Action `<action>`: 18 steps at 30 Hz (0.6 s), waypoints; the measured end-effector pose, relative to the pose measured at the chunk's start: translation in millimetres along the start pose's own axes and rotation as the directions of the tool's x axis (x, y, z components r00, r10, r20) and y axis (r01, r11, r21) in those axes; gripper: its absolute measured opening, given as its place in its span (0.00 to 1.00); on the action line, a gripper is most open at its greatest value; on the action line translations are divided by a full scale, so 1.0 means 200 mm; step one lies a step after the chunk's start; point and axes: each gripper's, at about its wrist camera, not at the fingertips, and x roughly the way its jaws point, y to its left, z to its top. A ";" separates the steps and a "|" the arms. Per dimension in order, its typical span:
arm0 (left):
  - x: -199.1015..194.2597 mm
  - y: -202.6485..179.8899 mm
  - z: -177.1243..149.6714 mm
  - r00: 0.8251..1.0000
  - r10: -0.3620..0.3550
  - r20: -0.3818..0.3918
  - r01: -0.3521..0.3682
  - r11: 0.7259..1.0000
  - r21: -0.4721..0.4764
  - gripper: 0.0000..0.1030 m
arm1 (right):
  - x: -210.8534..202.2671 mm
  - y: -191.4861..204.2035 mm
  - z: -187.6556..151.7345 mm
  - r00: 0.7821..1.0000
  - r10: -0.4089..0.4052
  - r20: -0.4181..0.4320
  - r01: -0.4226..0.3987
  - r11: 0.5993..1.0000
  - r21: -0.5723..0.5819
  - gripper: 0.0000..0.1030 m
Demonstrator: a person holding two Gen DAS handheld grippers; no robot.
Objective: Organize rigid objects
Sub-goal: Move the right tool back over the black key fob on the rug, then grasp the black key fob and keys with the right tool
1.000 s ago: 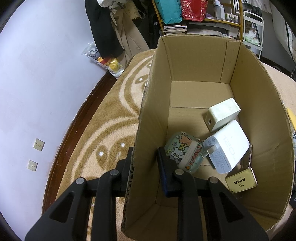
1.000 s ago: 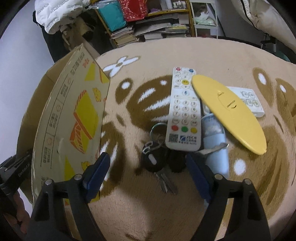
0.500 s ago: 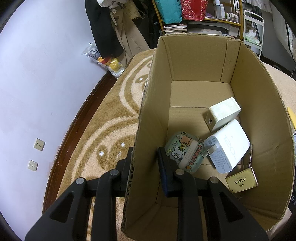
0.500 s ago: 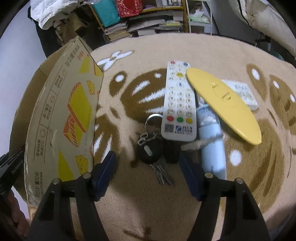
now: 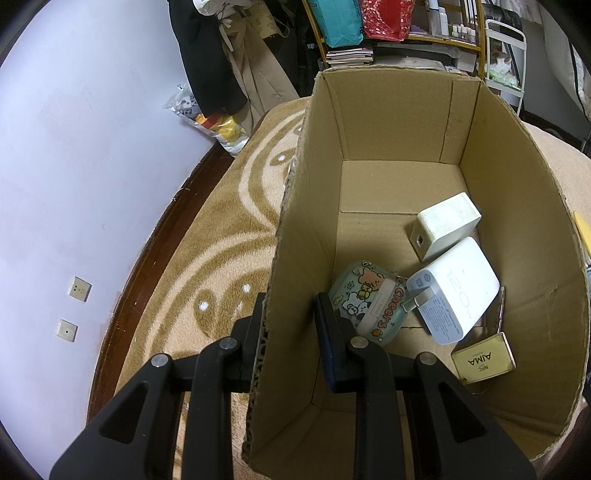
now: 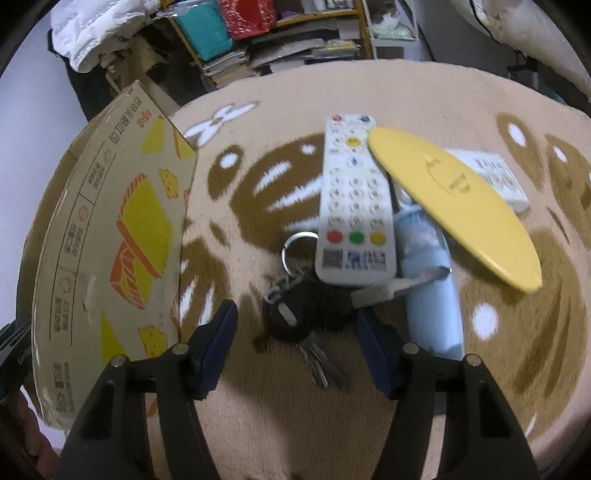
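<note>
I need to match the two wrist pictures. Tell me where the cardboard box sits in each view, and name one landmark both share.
Left wrist: the cardboard box fills the centre and right, seen from above and open; the left gripper straddles its near left wall.
Right wrist: the cardboard box stands at the left edge, printed outer wall showing, left of the right gripper.
Shared landmark: the teal bag on the shelf behind.

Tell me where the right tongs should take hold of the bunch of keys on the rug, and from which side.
Grip the black key fob, probably the thickest part of the bunch. Come straight down from above, since it lies flat on the rug. The right tongs are open and already straddle it. Avoid the thin key blades and the ring beside the white remote.
</note>
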 end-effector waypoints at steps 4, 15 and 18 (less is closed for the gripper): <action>0.00 -0.01 0.00 1.000 0.000 -0.001 0.000 1.000 -0.001 0.23 | 0.04 0.03 0.05 0.999 -0.008 0.034 0.009 1.000 -0.028 0.68; -0.01 -0.02 -0.01 1.000 0.007 0.001 -0.007 1.000 0.004 0.23 | 0.07 0.05 0.05 0.994 -0.100 0.052 0.107 0.986 -0.130 0.43; -0.01 -0.02 -0.01 1.000 0.006 0.000 -0.006 1.000 0.003 0.23 | 0.04 0.01 0.05 0.995 -0.080 0.063 0.087 0.990 -0.113 0.24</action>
